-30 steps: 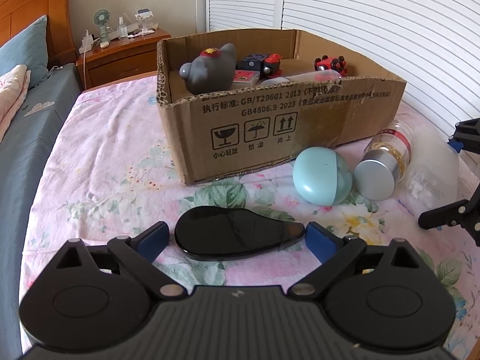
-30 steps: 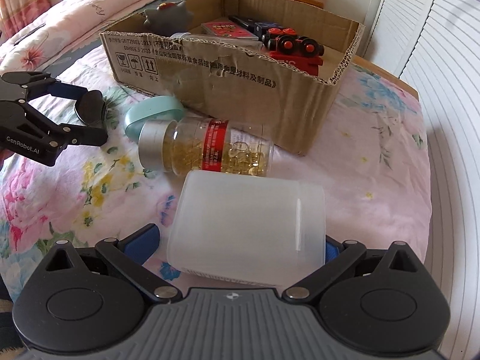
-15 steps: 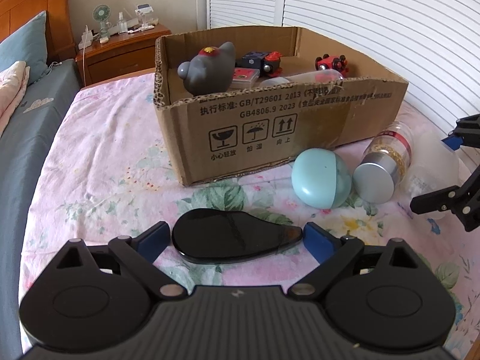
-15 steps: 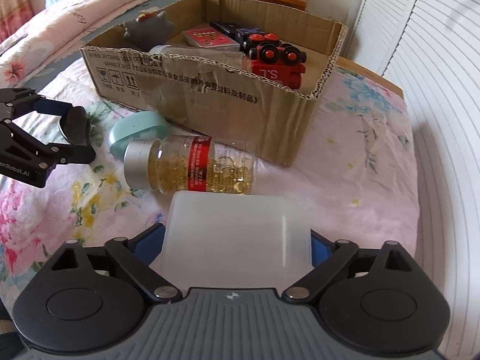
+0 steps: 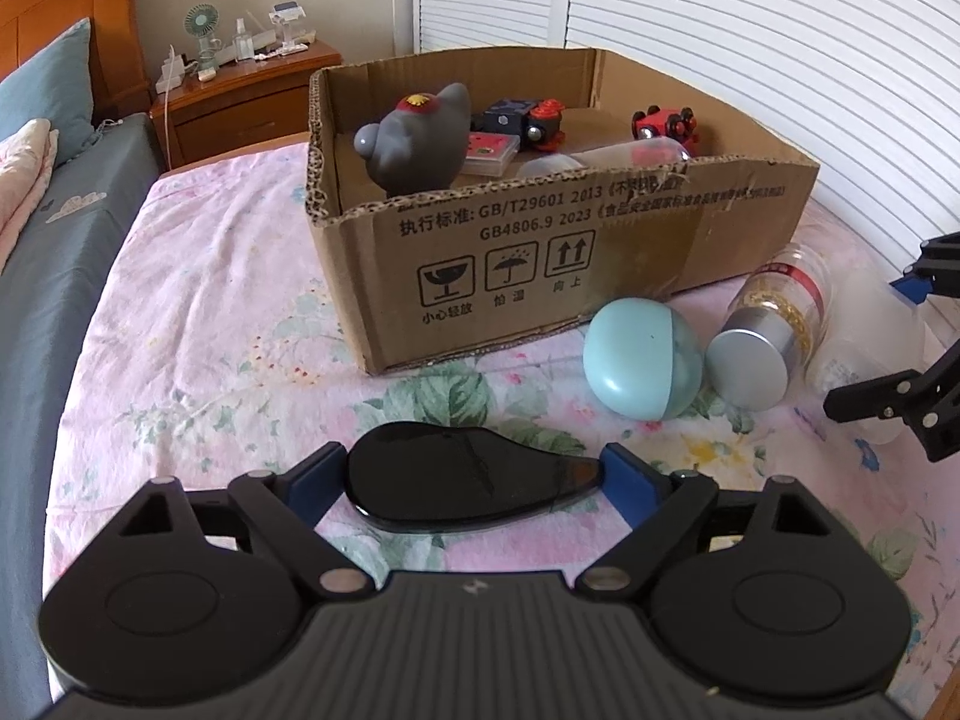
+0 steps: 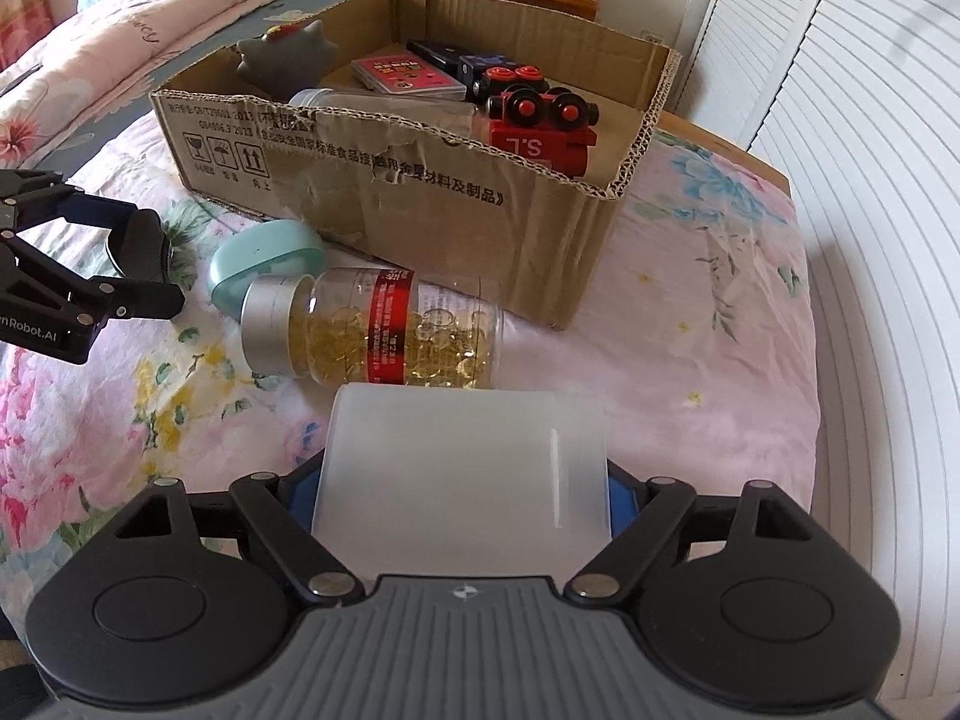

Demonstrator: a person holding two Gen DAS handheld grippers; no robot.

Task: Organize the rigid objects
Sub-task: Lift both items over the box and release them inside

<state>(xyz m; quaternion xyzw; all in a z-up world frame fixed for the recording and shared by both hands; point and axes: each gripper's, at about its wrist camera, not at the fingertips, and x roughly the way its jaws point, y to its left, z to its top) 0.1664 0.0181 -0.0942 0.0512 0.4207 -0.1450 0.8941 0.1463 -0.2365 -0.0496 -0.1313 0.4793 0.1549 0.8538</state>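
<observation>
A glossy black flat teardrop-shaped object (image 5: 462, 480) lies on the flowered bedspread. My left gripper (image 5: 471, 462) is closing on it, and its blue pads touch the object's two ends. A frosted white plastic container (image 6: 468, 468) lies between the blue pads of my right gripper (image 6: 462, 480). These jaws are also closing, with the pads against the container's sides. A cardboard box (image 5: 660, 240) stands behind and holds a grey toy (image 5: 414, 144), red toy trains (image 6: 540, 120), a card pack and a clear bottle. A teal egg-shaped case (image 5: 636, 360) and a capsule bottle (image 6: 384, 330) lie in front of the box.
A wooden nightstand (image 5: 240, 90) with a small fan stands at the back left. White louvred doors (image 5: 720, 30) run along the right of the bed. A folded pink quilt (image 6: 120, 0) lies beyond the box. The left gripper (image 6: 144, 258) shows at the left edge of the right wrist view.
Both pairs of jaws have narrowed onto their objects. The right gripper's pads went from standing wide of the container to touching its sides. Neither hand has shifted.
</observation>
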